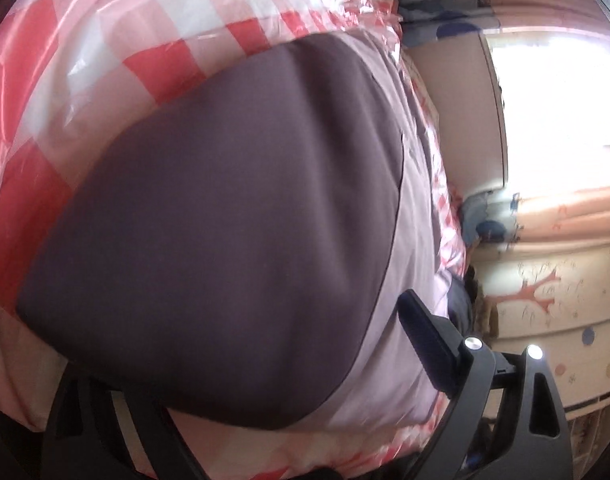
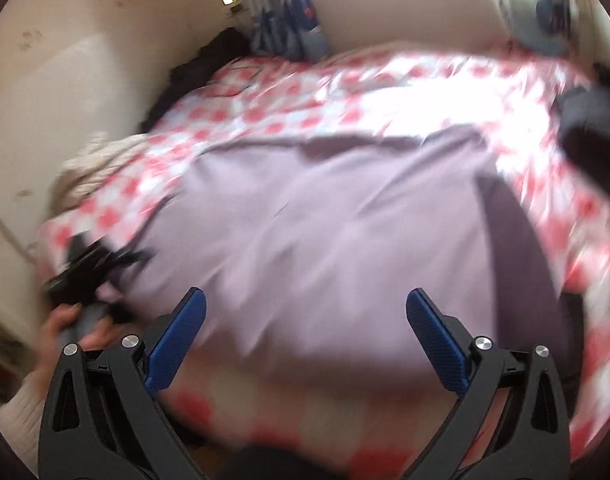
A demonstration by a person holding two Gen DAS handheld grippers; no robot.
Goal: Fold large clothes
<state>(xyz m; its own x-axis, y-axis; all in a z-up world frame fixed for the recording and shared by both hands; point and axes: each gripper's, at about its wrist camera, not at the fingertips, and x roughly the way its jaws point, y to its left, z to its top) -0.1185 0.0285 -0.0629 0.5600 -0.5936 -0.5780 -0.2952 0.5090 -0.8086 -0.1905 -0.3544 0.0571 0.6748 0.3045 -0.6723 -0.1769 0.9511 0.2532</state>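
Note:
A large garment lies on a bed covered with a red-and-white checked sheet [image 1: 153, 52]. In the left wrist view its dark grey-purple panel [image 1: 225, 240] fills the middle, with a lilac part [image 1: 417, 208] along the right. My left gripper [image 1: 301, 320] is close over it, jaws wide; only the right finger [image 1: 425, 336] shows, and cloth hides the other. In the right wrist view the lilac cloth [image 2: 325, 220] is spread flat. My right gripper [image 2: 305, 296] hangs open above its near edge with nothing between the blue pads [image 2: 433, 328]. The left gripper [image 2: 85, 268] appears blurred at the left, held by a hand [image 2: 65, 332].
Dark clothes [image 2: 209, 64] are piled at the bed's far left by the wall. Another dark item [image 2: 589, 132] lies at the right. A blue bag [image 2: 305, 20] stands beside the headboard. A bright window [image 1: 565, 100] and a patterned wall [image 1: 545, 292] lie past the bed's edge.

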